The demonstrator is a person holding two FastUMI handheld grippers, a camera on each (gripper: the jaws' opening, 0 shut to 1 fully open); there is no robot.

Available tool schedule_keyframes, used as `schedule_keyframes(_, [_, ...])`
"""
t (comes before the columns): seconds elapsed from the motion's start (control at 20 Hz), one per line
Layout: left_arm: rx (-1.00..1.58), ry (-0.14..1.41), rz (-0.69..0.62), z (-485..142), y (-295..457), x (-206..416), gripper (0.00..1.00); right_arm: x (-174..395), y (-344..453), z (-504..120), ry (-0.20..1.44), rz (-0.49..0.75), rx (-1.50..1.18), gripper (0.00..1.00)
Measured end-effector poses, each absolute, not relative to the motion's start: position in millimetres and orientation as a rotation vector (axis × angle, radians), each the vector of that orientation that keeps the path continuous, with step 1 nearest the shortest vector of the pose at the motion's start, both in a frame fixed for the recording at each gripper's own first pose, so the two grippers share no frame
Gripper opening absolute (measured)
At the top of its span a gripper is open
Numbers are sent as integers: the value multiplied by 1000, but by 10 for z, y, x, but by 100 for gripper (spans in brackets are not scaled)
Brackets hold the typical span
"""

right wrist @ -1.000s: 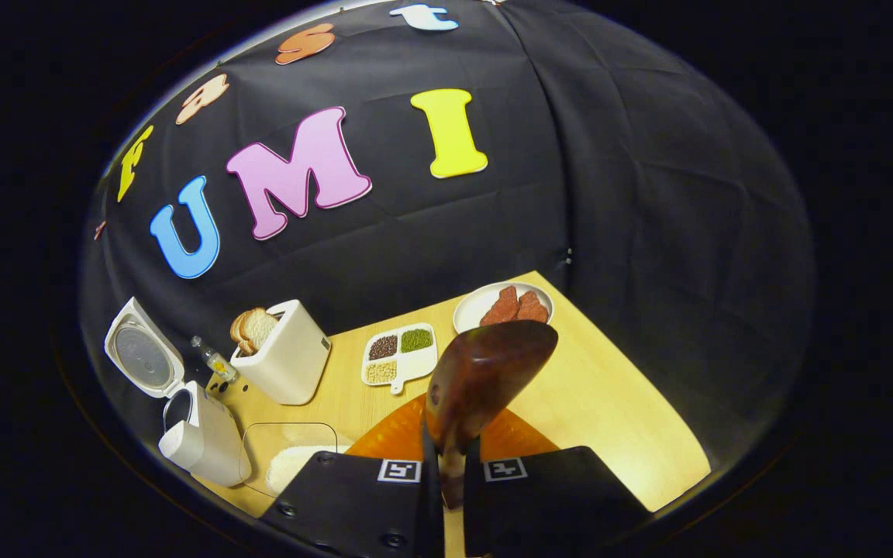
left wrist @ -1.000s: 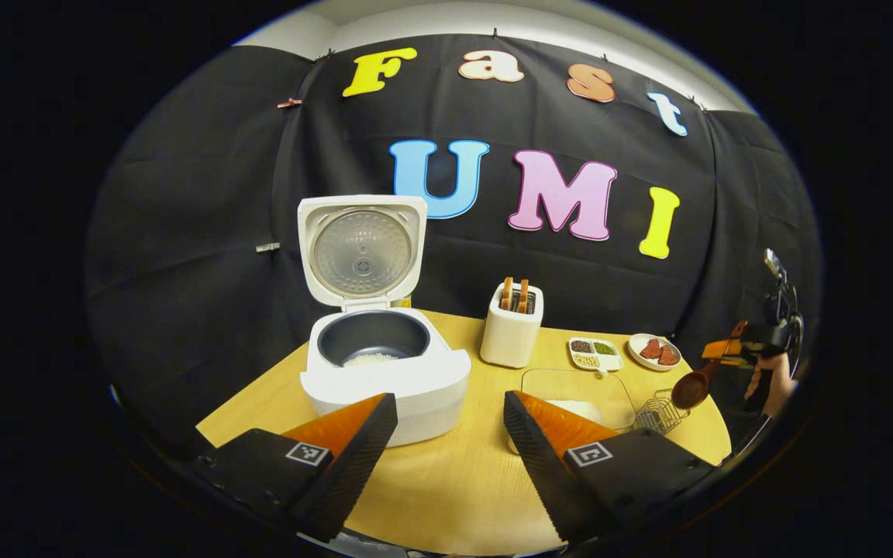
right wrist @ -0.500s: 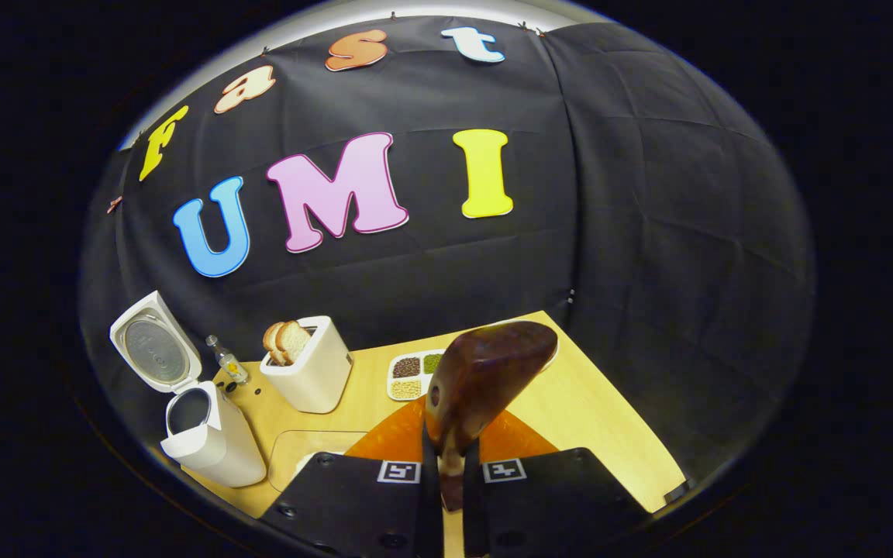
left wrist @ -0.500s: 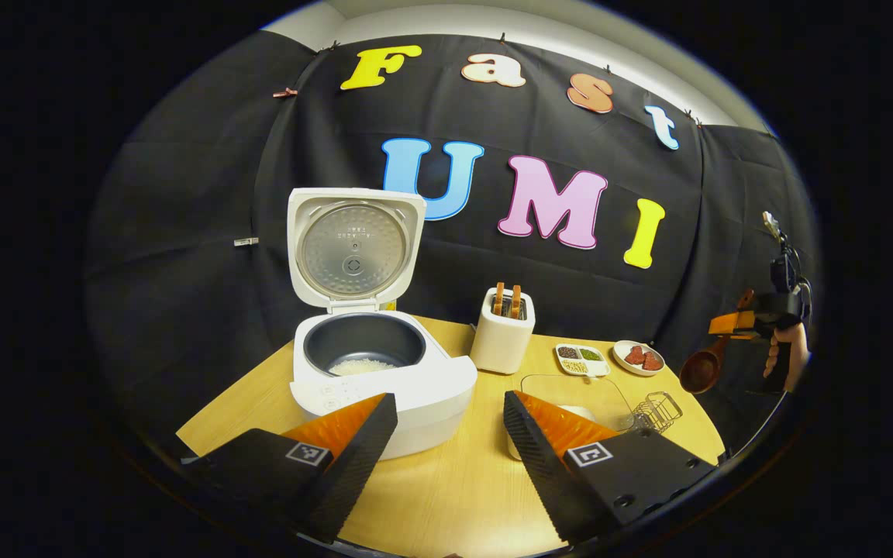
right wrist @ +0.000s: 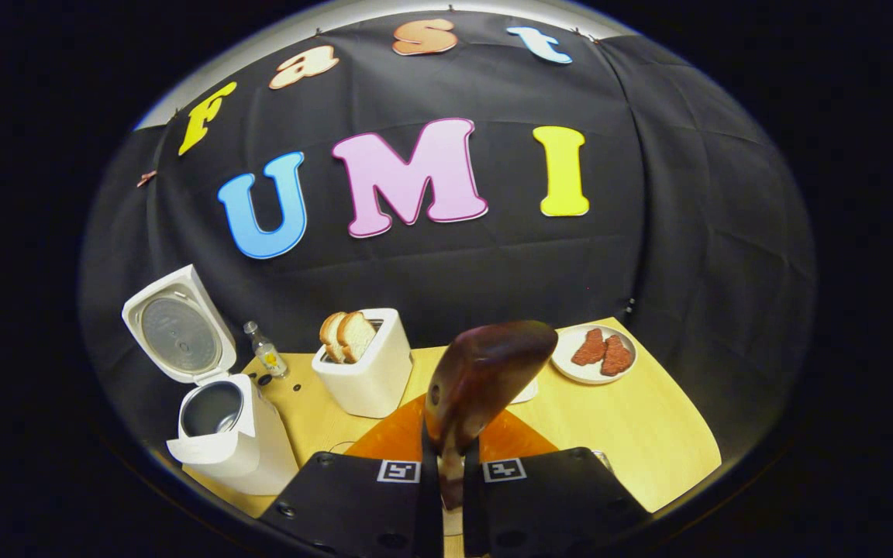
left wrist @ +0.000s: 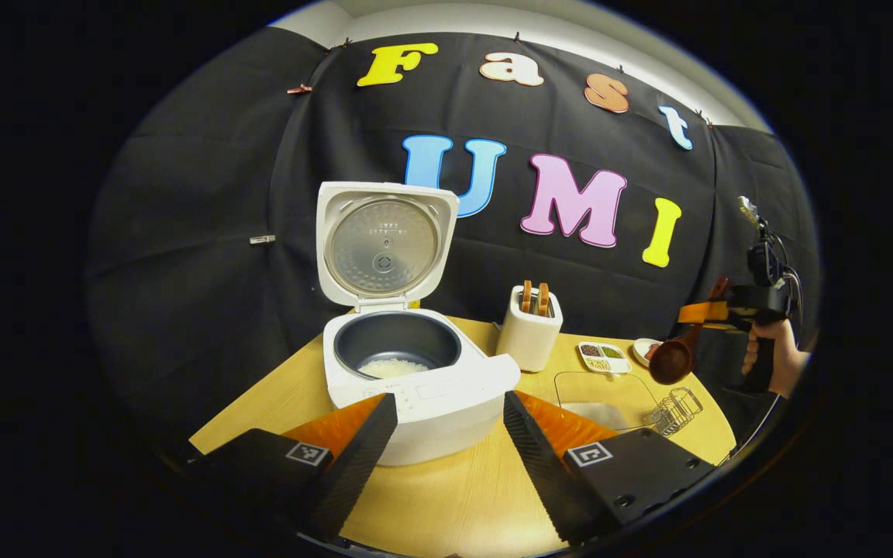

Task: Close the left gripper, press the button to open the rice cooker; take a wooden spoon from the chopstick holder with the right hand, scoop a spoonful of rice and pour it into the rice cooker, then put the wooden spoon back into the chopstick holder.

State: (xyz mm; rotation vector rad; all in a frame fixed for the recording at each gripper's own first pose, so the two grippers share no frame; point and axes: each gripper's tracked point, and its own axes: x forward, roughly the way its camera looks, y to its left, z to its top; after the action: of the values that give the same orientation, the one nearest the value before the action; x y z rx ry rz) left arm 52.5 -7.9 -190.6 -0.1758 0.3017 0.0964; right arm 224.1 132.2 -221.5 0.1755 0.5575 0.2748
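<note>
The right gripper point(right wrist: 446, 465) is clamped on a wooden spoon's point(right wrist: 481, 380) handle, held in the air above the wire holder point(left wrist: 675, 409), while the left gripper point(left wrist: 446, 434) hangs wide apart and empty before the open rice cooker point(left wrist: 415, 372).

A staged kitchen booth: a wooden surface point(left wrist: 446, 496) hemmed by black cloth walls point(left wrist: 198, 232), carrying a rice cooker point(left wrist: 415, 380), toaster point(left wrist: 529, 333) and food dishes point(right wrist: 594, 355).
</note>
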Motion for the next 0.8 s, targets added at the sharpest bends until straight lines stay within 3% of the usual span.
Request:
schedule_keyframes(0.45, [-212, 403, 82, -2482, -105, 595, 96, 2099, 1689, -3347, 623, 231, 160, 14])
schedule_keyframes(0.8, [-261, 428, 88, -2627, -90, 502, 96, 1789, 1959, -3554, 681, 186, 274, 14])
